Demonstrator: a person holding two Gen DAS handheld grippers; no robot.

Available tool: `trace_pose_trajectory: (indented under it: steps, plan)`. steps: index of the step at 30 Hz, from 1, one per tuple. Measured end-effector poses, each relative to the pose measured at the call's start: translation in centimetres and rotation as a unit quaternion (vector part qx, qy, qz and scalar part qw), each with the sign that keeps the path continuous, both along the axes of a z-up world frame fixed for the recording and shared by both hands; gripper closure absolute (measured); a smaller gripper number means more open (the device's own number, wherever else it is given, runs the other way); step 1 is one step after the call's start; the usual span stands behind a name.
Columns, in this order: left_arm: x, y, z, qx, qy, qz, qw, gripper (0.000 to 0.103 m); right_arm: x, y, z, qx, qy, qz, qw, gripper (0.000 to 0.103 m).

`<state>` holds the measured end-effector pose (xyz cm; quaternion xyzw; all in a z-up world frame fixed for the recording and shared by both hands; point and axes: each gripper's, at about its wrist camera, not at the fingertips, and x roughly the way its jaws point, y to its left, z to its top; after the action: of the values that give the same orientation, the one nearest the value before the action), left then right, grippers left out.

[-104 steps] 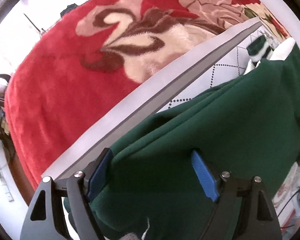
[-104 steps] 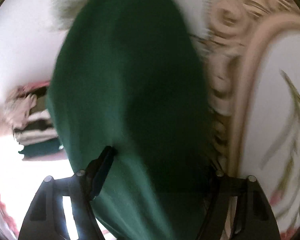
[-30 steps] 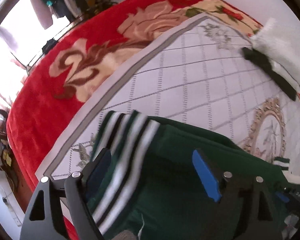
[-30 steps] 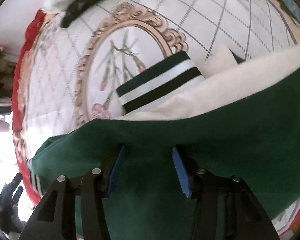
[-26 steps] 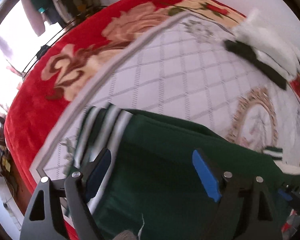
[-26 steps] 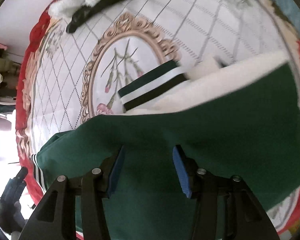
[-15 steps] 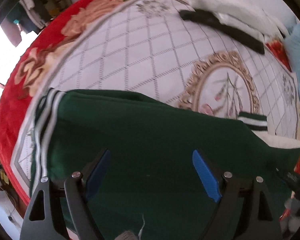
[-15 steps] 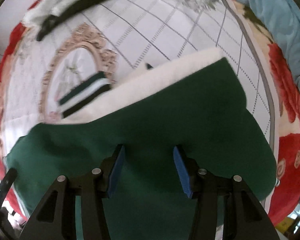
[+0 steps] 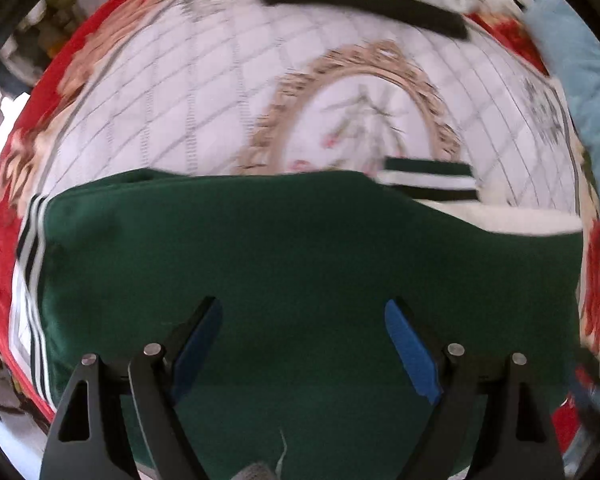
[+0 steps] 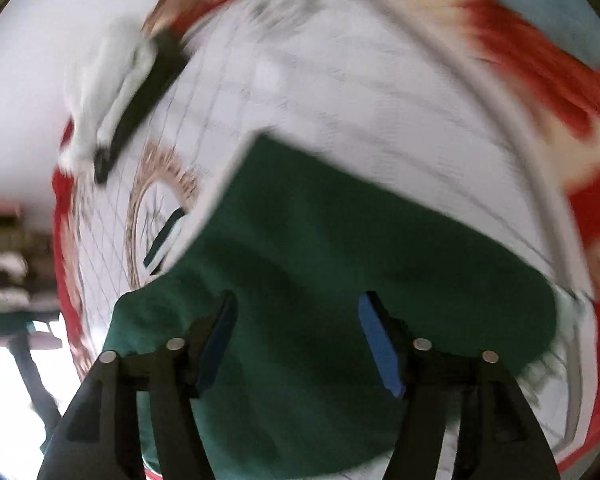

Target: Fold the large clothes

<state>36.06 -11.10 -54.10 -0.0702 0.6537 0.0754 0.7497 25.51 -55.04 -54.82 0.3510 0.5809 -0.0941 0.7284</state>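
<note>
A dark green garment (image 9: 300, 248) lies spread on a white quilted mat (image 9: 180, 100). Its striped hem (image 9: 32, 240) is at the left edge. A striped cuff (image 9: 428, 178) and white lining (image 9: 500, 220) show at its far right. My left gripper (image 9: 304, 308) points straight down over the middle of the cloth, open, with nothing pinched. In the blurred right wrist view the same green garment (image 10: 340, 248) fills the lower half. My right gripper (image 10: 298, 298) hangs over it with its jaws opening; the cloth lies under the blue pads, which do not press on it.
The mat rests on a red flowered blanket (image 9: 0, 248). A white fluffy garment with a black band (image 9: 364, 0) lies at the mat's far edge, and it also shows in the right wrist view (image 10: 140, 100). Light blue cloth (image 9: 580, 60) sits at the right.
Both grippers have swept sideways over the garment. The striped hem went from under the left fingers to the far left. The right jaws have widened and now see the garment's right end.
</note>
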Motion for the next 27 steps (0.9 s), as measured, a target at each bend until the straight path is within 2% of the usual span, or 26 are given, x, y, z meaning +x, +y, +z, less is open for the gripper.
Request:
trace_pose_trajectory:
  steps: [2,5,7,8,9,12,16,19,20,21,22,23,27]
  plan:
    - [0.7,-2.2,-0.7,0.009,-0.001,-0.021,0.9997,0.02,-4.0,-2.4,-0.1,0.007,0.009,-0.042,0.999,0.031]
    - [2.2,-4.2,-3.0,0.024,0.017,-0.042,0.9987,0.02,-8.9,-5.4,-2.3,0.028,0.029,-0.093,0.995,0.027]
    - [2.7,-4.5,-4.3,0.032,0.029,-0.043,0.9981,0.015,-11.1,-6.5,-4.9,0.052,0.034,-0.119,0.991,0.025]
    - [2.9,-4.3,-4.4,0.034,0.026,-0.041,0.9983,0.008,-11.8,-6.9,-6.4,0.075,0.025,-0.129,0.988,0.025]
    - [2.9,-4.2,-4.4,0.035,0.025,-0.04,0.9983,0.005,-12.0,-7.2,-8.0,0.111,0.008,-0.134,0.985,0.025]
    - [2.9,-3.9,-4.5,0.029,0.026,-0.041,0.9984,0.003,-11.2,-6.7,-11.0,0.177,-0.031,-0.131,0.975,0.02]
    - [3.1,-3.7,-4.7,0.028,0.029,-0.044,0.9982,0.0,-7.9,-5.7,-12.4,0.216,-0.087,-0.111,0.966,0.012]
    - [3.3,-3.4,-4.9,0.024,0.026,-0.043,0.9985,0.0,-5.6,-5.4,-13.6,0.251,-0.111,-0.126,0.953,0.011]
    - [3.3,-3.4,-5.0,0.024,0.024,-0.043,0.9985,0.0,-5.2,-5.3,-13.8,0.261,-0.118,-0.131,0.949,0.015]
    - [3.4,-3.3,-5.0,0.025,0.022,-0.043,0.9985,0.0,-4.6,-5.0,-14.0,0.281,-0.13,-0.132,0.942,0.041]
    - [3.4,-3.2,-4.8,0.026,0.02,-0.042,0.9986,0.0,-3.8,-4.8,-14.5,0.311,-0.128,-0.133,0.932,0.056]
    - [3.5,-3.0,-4.7,0.026,0.018,-0.041,0.9987,0.0,-3.5,-4.6,-14.8,0.321,-0.125,-0.136,0.929,0.068]
    - [4.0,-2.7,-4.6,0.015,0.021,-0.034,0.9991,0.0,-2.4,-4.6,-13.4,0.323,-0.139,-0.149,0.924,0.081]
